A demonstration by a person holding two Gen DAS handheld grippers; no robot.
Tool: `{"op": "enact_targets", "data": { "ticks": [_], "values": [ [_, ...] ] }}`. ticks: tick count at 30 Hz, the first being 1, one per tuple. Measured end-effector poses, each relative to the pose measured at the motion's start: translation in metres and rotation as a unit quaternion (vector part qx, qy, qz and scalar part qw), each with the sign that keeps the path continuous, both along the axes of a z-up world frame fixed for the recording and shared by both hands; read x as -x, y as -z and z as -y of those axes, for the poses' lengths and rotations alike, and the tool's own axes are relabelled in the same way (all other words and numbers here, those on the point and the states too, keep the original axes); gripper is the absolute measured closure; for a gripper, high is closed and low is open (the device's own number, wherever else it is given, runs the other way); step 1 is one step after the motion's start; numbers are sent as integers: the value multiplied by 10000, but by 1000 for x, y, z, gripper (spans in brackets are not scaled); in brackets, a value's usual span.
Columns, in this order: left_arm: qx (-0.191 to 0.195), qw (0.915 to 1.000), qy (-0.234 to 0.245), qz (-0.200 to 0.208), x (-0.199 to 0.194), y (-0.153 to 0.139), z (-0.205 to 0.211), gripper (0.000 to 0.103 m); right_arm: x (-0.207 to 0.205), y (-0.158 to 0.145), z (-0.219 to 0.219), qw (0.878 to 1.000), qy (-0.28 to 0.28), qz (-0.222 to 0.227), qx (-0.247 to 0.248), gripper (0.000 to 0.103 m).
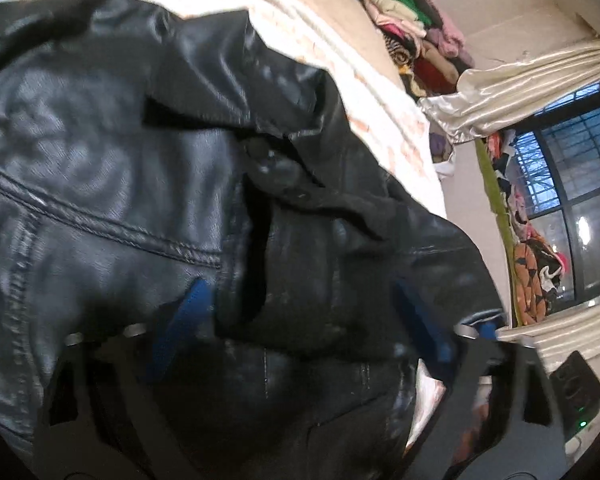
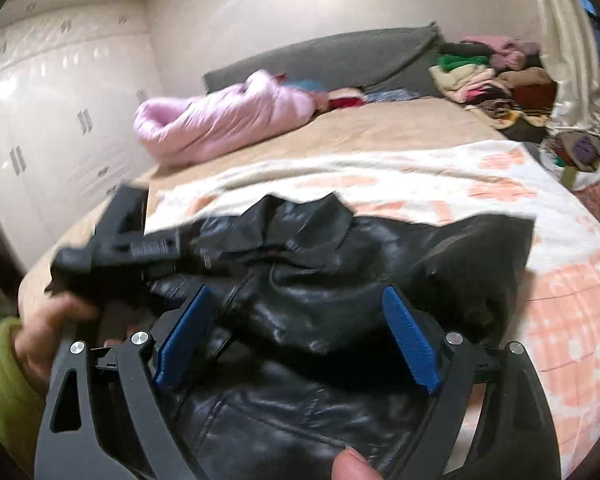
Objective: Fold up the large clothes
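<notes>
The black leather jacket [image 2: 320, 300] is lying bunched on the bed [image 2: 500, 192], looking heavy, stiff and slick. Both the left claw [image 1: 300, 320] and right claw [image 2: 295, 332] are gaping, gripping nothing; a seamed edge toward nine o'clock in the left wrist view is probably offering the firmest hold.

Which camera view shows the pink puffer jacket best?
The right wrist view. There the pink puffer jacket lies whole and unobstructed on the far side of the bed, beyond the black leather jacket. The left wrist view does not show it.
</notes>
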State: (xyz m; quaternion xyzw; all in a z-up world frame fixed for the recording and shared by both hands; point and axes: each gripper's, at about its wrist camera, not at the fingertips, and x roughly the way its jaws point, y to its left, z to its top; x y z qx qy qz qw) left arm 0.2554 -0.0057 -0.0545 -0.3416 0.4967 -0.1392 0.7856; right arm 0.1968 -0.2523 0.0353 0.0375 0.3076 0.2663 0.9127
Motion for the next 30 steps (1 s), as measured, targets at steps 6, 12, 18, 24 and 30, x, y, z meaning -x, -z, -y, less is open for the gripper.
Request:
{"op": "enact_targets", "data": {
  "ticks": [6,12,18,24,30],
  "values": [
    [-157,9998,-106,117,-3,-2,3,61,2,-11,23,9988,351,123,-308,18],
    [-95,9993,143,325,-5,-11,15,93,3,-17,46,9954,734,213,-582,18],
    [-133,9975,212,668,0,-28,20,103,0,-19,69,9898,1157,160,-819,18],
    [-160,9902,374,1332,9,-80,28,103,6,-30,102,9770,1772,480,-1087,18],
    [-216,9801,574,1887,6,-141,31,103,9,-31,138,9587,2300,527,-1591,18]
  ]
}}
